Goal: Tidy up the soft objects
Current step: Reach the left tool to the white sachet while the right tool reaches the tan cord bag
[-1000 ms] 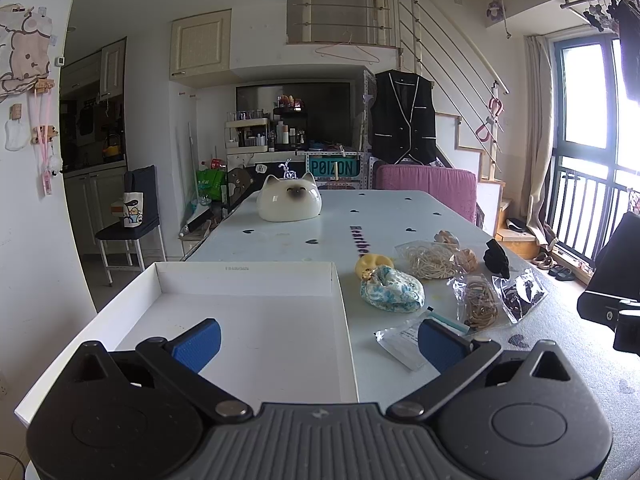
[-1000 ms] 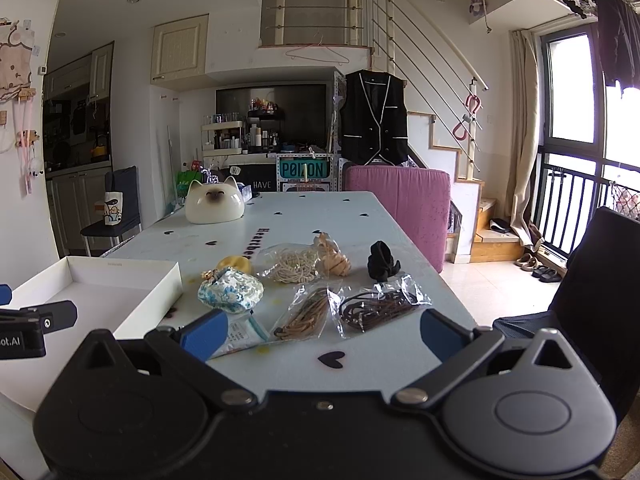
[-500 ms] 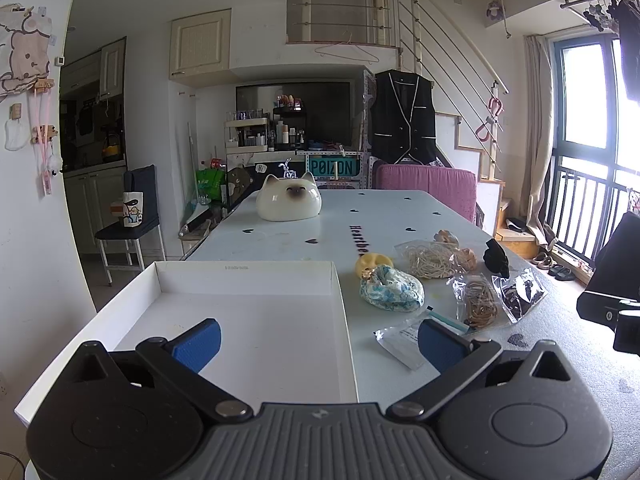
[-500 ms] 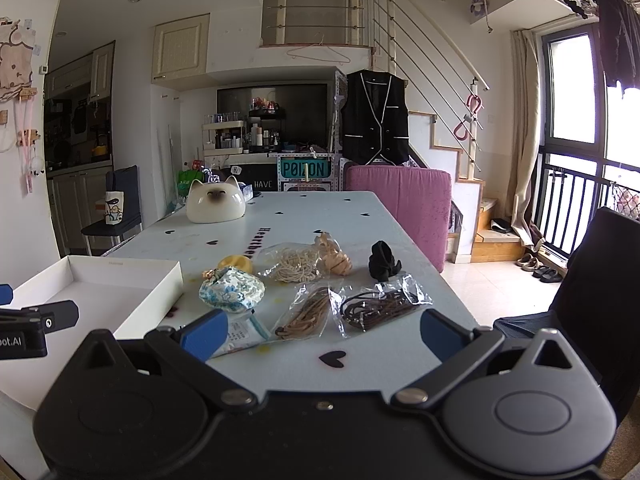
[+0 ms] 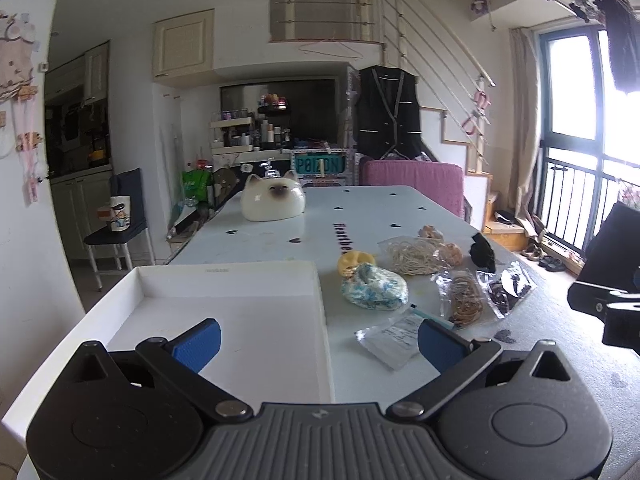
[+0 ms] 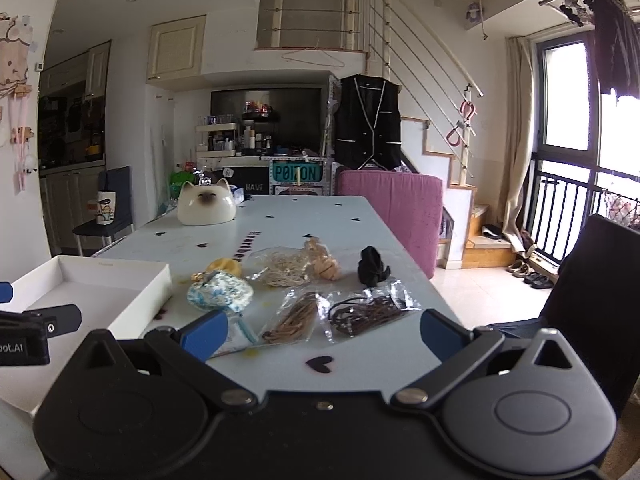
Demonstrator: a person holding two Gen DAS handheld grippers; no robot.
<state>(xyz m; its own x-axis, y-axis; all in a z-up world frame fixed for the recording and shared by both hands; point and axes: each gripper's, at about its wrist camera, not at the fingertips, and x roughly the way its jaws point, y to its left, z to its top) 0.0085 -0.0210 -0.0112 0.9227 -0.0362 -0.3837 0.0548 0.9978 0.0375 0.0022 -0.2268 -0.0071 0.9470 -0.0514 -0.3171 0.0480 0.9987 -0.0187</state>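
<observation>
Soft items lie in a cluster on the white table: a blue-and-white floral scrunchie, a yellow one behind it, a black scrunchie, a tan one, and clear bags of hair ties. A shallow white tray sits left of them with nothing in it. My left gripper hovers open over the tray's near right corner. My right gripper hangs open above the table's near edge, short of the bags.
A cream cat-face ornament stands at the table's far left. A flat clear packet lies near the tray's corner. A pink chair is at the far right side, a dark chair at the near right.
</observation>
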